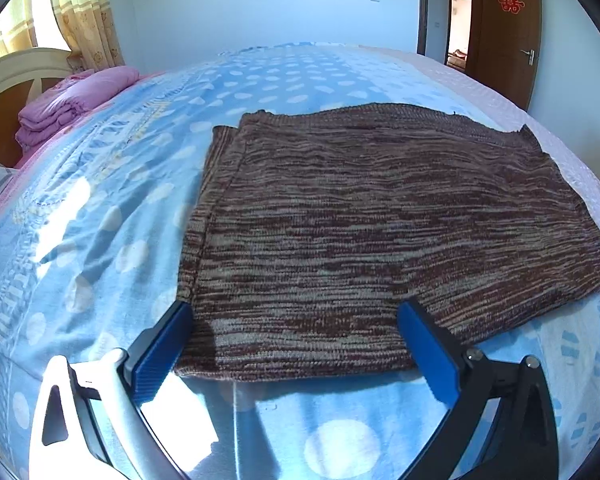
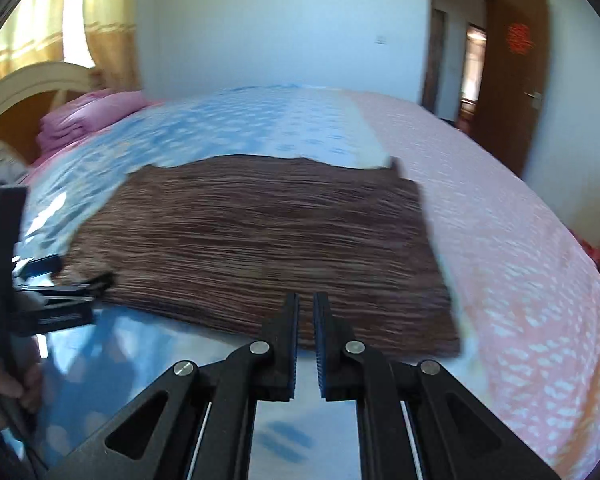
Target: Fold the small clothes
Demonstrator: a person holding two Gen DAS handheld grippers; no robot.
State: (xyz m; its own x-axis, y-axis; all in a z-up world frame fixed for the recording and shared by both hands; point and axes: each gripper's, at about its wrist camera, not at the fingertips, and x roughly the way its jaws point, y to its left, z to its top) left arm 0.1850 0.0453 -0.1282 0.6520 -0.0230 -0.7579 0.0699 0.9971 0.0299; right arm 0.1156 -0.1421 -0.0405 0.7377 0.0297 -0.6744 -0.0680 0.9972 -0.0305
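left gripper (image 1: pixel 296 344) gaped wide over the knit garment's (image 1: pixel 380 220) near edge, gripping nothing | right gripper (image 2: pixel 306 344) pinched shut, empty | right-wrist view motion-blurred

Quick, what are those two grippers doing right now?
Left gripper: open wide, over the brown knit garment's near edge, not gripping.
Right gripper: shut, holding nothing.

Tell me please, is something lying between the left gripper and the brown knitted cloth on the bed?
Nothing visible does. The left gripper stands open right at the near edge of the brown knitted cloth, which lies flat on the blue spotted blanket with nothing on top of it.
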